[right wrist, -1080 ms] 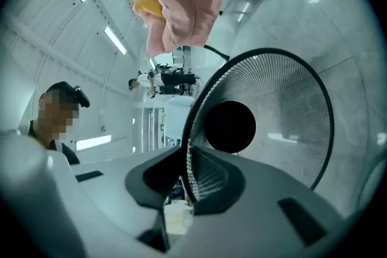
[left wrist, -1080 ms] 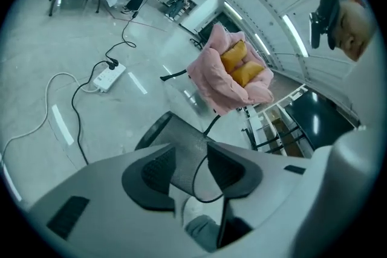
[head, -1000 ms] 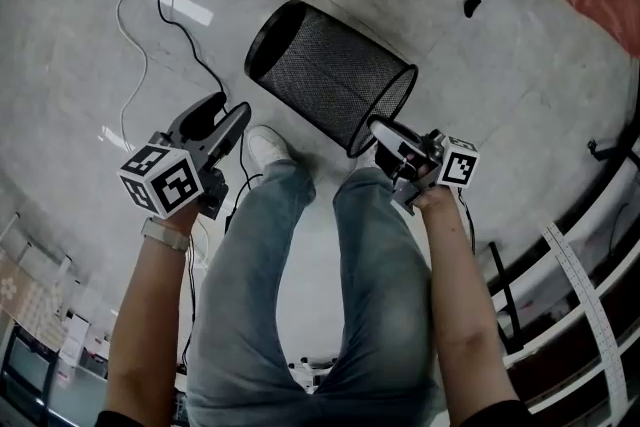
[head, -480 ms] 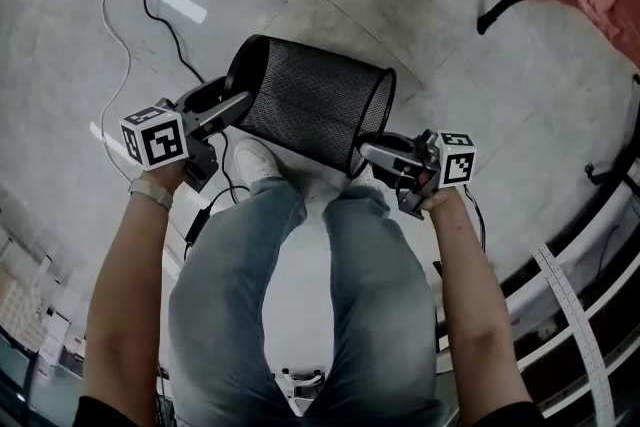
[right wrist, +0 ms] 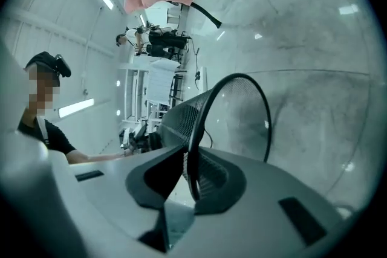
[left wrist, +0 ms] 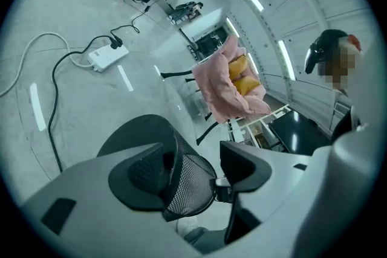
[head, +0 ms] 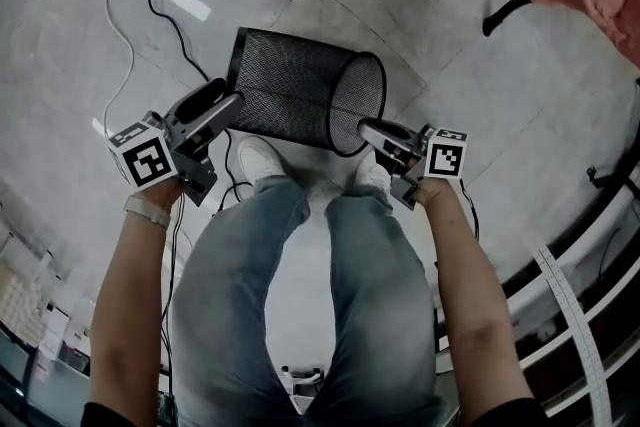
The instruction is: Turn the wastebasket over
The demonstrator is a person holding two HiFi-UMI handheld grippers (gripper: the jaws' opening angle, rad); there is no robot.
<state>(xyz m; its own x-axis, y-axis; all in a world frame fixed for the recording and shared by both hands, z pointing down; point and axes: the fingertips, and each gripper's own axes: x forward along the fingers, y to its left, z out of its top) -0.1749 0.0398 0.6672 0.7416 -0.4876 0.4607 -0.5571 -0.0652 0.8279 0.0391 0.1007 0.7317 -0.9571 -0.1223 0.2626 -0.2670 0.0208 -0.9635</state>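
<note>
A second ago the wastebasket [head: 290, 100] hung slanting from my right tool [head: 364, 128], its far end pointing away, and my left tool [head: 228, 93] was well apart from it. Now the basket has swung round to lie on its side, stretched across from one tool to the other, just beyond my shoes [head: 258, 158].

My right tool is clamped on the wire rim at its end of the basket. Its jaws have just tightened further, and the rim runs straight down between them.

My left tool has come up to the opposite end. Its jaws spread wide, then drew in a little, and they now stand apart with that end's edge and mesh wall between them. One jaw sits against the mesh and the other is clear of it, so I judge there is no grip on that side yet.

I take the turn to be about half done: the basket is sideways, not yet over. It hangs from one rim grip until my left tool closes.
</note>
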